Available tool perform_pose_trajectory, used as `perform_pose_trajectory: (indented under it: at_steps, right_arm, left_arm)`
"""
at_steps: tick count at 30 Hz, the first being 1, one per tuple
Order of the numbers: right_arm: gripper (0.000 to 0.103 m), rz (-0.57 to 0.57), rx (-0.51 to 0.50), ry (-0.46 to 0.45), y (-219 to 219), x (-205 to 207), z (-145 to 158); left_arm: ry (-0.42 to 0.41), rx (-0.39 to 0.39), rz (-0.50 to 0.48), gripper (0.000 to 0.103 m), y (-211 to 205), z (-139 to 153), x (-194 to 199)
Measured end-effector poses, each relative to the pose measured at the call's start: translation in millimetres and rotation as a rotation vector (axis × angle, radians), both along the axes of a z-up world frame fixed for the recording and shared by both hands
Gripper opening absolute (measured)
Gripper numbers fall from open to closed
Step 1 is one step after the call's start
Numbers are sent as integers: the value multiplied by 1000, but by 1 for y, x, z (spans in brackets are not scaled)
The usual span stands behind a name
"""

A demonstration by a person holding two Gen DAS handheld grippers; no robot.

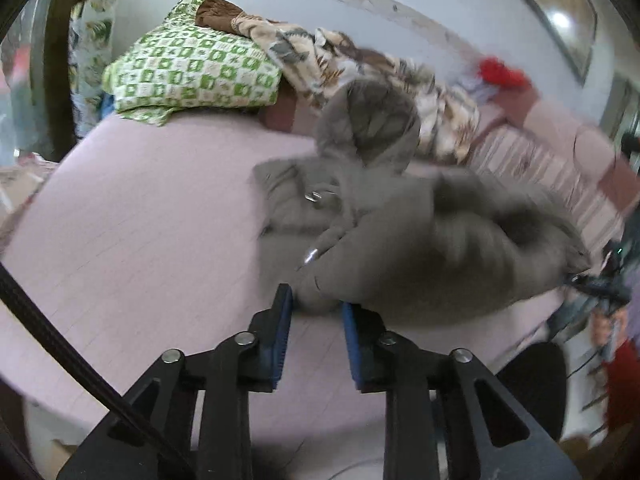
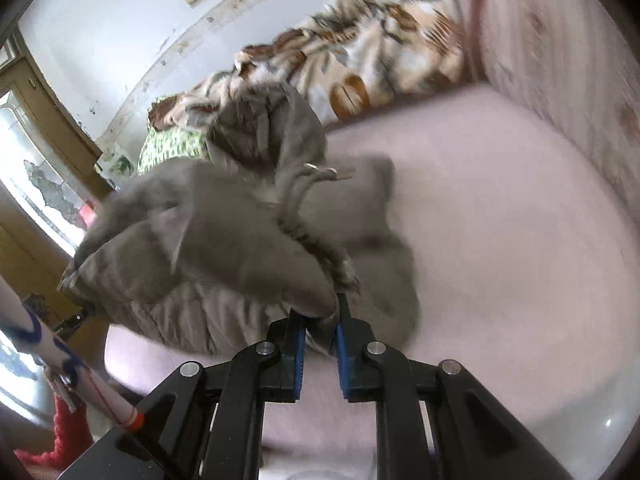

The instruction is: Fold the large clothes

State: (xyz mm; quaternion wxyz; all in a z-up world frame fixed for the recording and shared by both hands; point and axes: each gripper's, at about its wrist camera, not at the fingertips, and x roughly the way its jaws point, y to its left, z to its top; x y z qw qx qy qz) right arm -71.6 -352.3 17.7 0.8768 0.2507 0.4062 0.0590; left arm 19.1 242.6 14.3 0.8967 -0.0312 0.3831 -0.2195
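A grey padded hooded coat (image 1: 400, 216) lies bunched on the pink bed sheet (image 1: 140, 216), hood toward the wall. My left gripper (image 1: 316, 300) has its blue pads around the coat's near edge, jaws closed on a fold of it. In the right wrist view the coat (image 2: 224, 240) is lifted and blurred with motion. My right gripper (image 2: 322, 312) is shut on a fold of the coat's hem, with the fabric rising from between the pads.
A green-and-white checked folded quilt (image 1: 192, 68) and a beige-brown patterned blanket (image 2: 360, 60) lie against the wall. A striped pink headboard cushion (image 2: 560, 60) borders the bed. A red item (image 1: 500, 72) sits at the far right. A doorway (image 2: 36, 168) is at left.
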Motion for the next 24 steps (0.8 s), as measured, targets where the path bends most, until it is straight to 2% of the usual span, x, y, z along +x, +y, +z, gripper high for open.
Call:
perform_pose_trajectory:
  at_steps: [2,5,8,10,13,16,20,24]
  right_arm:
    - [34,-33,-10,53,-13,-36,-21]
    - [37,-134,-19,121,-40,-91,-43]
    - [48,-264,17,110,-74,-132,-41]
    - [49,-331,20,79,-89,-147,-29]
    - [49,-316,5,19,-87,-137,0]
    - [59,-228,14,-66,-62,-104,36]
    - [66,-69,87,-142,-6,-39,77]
    - [73,60,191,-151,53,40,109]
  left_arm:
    - [15,38,17,32,12,-6,-21]
    - [1,74,67,36,31,-2,-40]
    - [-24,19,131,40,47,15,-43]
    - [-42,-34,156,46,50,30,-36]
    - [-70,-84,192,59,36,52,-22]
    - [-61,-135,197,61,10,61,2]
    - [1,-140,187,62,-42,51,48]
    - [56,-125,166,62,-89,24,89]
